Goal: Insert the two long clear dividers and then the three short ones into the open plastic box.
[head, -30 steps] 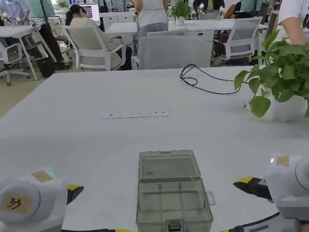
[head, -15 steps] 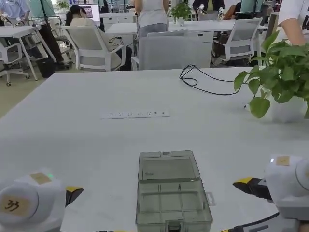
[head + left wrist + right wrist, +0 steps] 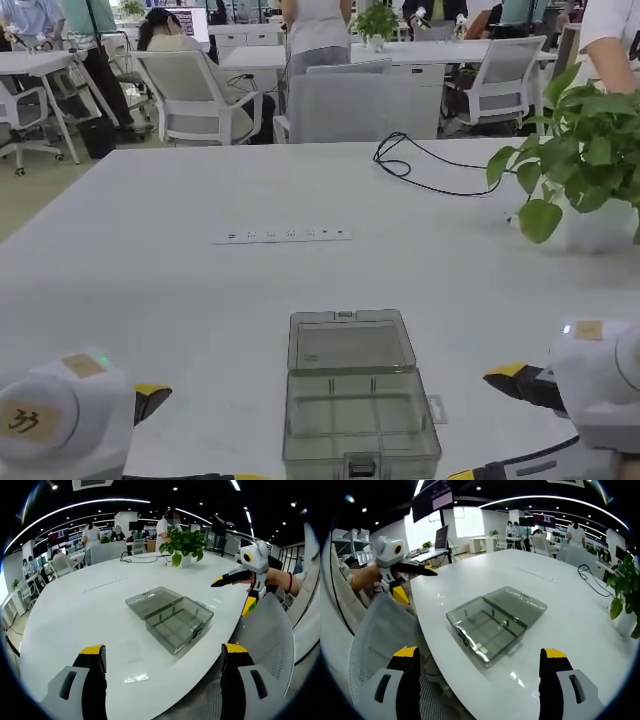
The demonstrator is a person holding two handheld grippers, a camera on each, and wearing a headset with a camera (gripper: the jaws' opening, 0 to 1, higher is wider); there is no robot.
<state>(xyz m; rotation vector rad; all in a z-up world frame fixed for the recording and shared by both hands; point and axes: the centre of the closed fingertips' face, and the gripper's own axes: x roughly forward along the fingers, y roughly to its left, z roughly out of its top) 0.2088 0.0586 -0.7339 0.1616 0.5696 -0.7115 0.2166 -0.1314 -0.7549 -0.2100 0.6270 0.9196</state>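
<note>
L tongs [image 3: 162, 680] & R tongs [image 3: 480, 680] both wide, empty; open box [image 3: 358, 398] on counter [image 3: 200, 290] btwn them.

Looks like an open-plan office: white desks [image 3: 250, 58], swivel chairs [image 3: 190, 90], monitor [image 3: 188, 22] across the top of the head view.

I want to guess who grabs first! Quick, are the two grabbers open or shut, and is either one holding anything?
Left gripper: open, holding nothing.
Right gripper: open, holding nothing.
</note>
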